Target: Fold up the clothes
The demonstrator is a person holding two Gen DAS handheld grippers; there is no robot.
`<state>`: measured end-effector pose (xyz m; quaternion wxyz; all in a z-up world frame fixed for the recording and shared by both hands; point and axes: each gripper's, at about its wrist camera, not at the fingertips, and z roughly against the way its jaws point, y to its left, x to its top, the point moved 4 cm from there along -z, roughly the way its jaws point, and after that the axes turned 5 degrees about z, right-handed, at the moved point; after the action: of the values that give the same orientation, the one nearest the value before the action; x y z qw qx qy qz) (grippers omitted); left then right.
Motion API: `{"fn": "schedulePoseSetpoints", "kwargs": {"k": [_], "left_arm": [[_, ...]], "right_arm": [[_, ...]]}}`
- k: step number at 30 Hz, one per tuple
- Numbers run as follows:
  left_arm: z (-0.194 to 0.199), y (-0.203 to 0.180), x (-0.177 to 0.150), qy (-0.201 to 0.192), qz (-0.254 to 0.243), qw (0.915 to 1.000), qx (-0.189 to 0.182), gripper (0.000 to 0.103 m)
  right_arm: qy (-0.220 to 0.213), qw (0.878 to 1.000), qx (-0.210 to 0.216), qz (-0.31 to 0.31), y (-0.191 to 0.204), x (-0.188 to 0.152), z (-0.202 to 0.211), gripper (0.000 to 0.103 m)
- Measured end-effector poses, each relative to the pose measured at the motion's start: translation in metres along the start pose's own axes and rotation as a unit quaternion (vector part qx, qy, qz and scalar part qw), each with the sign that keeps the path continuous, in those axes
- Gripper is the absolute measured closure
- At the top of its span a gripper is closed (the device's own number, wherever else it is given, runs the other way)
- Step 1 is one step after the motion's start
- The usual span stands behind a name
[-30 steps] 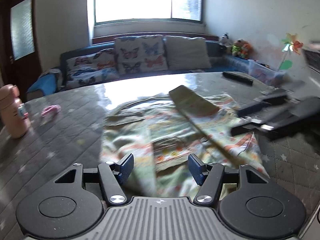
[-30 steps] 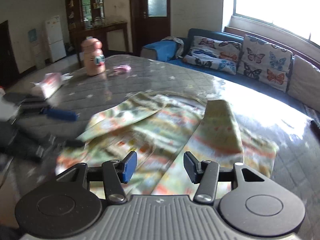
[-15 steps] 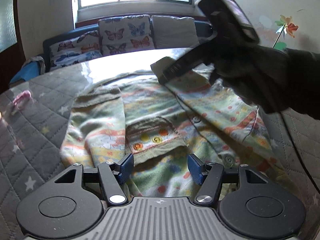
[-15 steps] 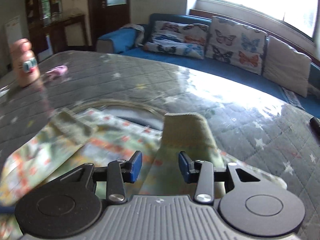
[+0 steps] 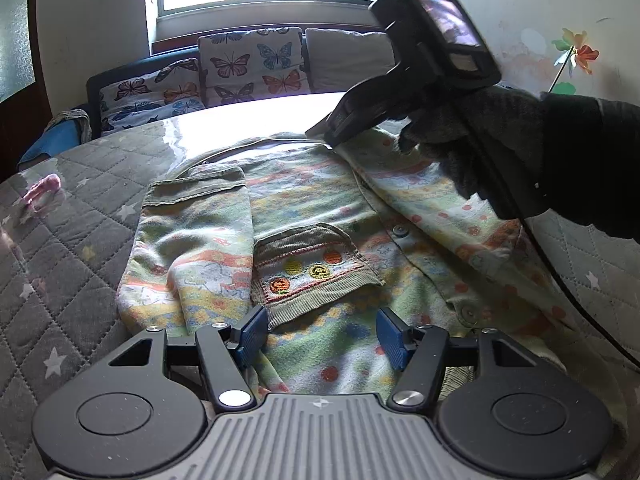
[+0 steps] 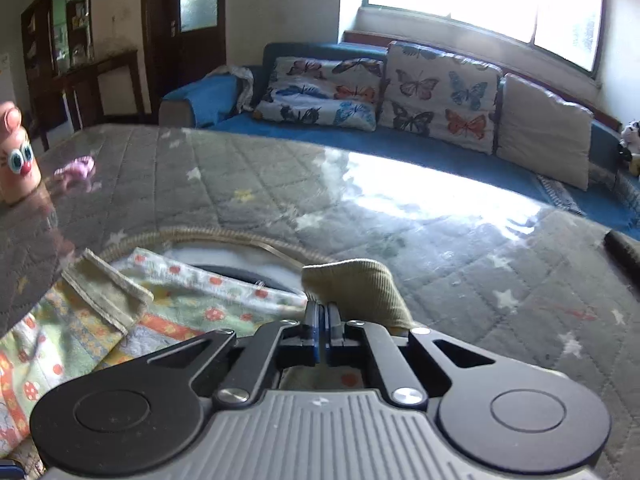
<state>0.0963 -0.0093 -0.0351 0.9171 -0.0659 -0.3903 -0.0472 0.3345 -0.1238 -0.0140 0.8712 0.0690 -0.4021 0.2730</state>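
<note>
A child's patterned cardigan (image 5: pixel 320 216) lies spread on the grey quilted table (image 5: pixel 72 240), its left sleeve folded across the front with the cuff (image 5: pixel 196 190) up near the collar. My left gripper (image 5: pixel 320 334) is open, low over the hem, its blue pads on either side of a striped pocket (image 5: pixel 312 268). My right gripper (image 6: pixel 322 322) is shut on the olive ribbed cuff (image 6: pixel 356 284) of the right sleeve near the collar. In the left wrist view the right gripper (image 5: pixel 340 128) shows at the upper right, held by a gloved hand (image 5: pixel 500 140).
A pink bottle (image 6: pixel 16 160) and a small pink item (image 6: pixel 76 170) stand at the table's far left. A black remote (image 6: pixel 624 250) lies at the right edge. A blue sofa with butterfly cushions (image 6: pixel 436 84) runs behind the table.
The right gripper has moved in to the sleeve cuff and shut on it. The left gripper has come lower and closer to the cardigan's hem and stays open.
</note>
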Motion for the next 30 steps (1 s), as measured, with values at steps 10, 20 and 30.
{"fn": "schedulePoseSetpoints", "kwargs": {"k": [10, 20, 30], "left_arm": [[-0.001, 0.000, -0.001, -0.004, 0.001, 1.0000, 0.004, 0.036], [-0.002, -0.002, -0.001, -0.005, -0.002, 0.9999, 0.010, 0.035], [-0.004, -0.004, 0.000, -0.002, 0.001, 0.9998, 0.021, 0.031]], "right_arm": [[-0.045, 0.997, -0.041, -0.037, -0.048, -0.009, 0.073, 0.102], [-0.068, 0.987, -0.118, -0.086, -0.111, -0.058, 0.169, 0.103], [-0.036, 0.989, -0.048, -0.135, -0.095, -0.084, 0.131, 0.084]]}}
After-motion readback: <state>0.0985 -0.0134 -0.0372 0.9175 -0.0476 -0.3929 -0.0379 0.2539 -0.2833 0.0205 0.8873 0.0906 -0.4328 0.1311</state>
